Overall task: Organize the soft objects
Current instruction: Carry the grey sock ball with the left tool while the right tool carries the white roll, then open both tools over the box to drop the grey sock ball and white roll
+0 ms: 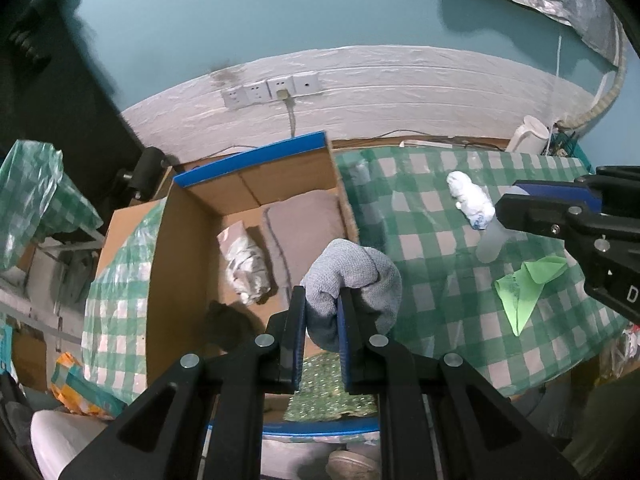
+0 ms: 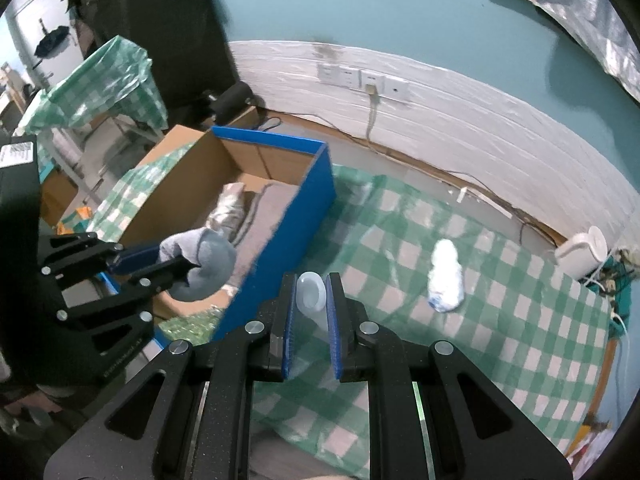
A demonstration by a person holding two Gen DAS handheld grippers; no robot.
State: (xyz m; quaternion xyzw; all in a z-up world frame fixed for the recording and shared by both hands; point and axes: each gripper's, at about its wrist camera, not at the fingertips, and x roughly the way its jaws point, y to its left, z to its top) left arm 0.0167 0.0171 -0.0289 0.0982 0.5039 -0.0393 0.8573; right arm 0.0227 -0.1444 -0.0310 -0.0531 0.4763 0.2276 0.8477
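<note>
My left gripper [image 1: 322, 300] is shut on a grey knitted sock [image 1: 352, 280] and holds it above the near right part of the open cardboard box [image 1: 176, 248]. It also shows in the right wrist view [image 2: 184, 266] with the sock [image 2: 208, 264]. Inside the box lie a grey folded cloth [image 1: 304, 228] and a white crumpled bundle [image 1: 244, 264]. My right gripper [image 2: 312, 292] is shut on a clear soft plastic cup [image 2: 311, 291], above the checked table. A white bundle [image 2: 446, 276] and a green cloth [image 1: 528, 284] lie on the table.
The table has a green checked cover [image 2: 520, 340]. The box has blue outer walls [image 2: 280, 248]. A white kettle [image 2: 580, 254] stands at the far right corner. Wall sockets [image 1: 272, 90] and a cable run behind. Bags and clutter [image 1: 72, 384] lie on the floor at left.
</note>
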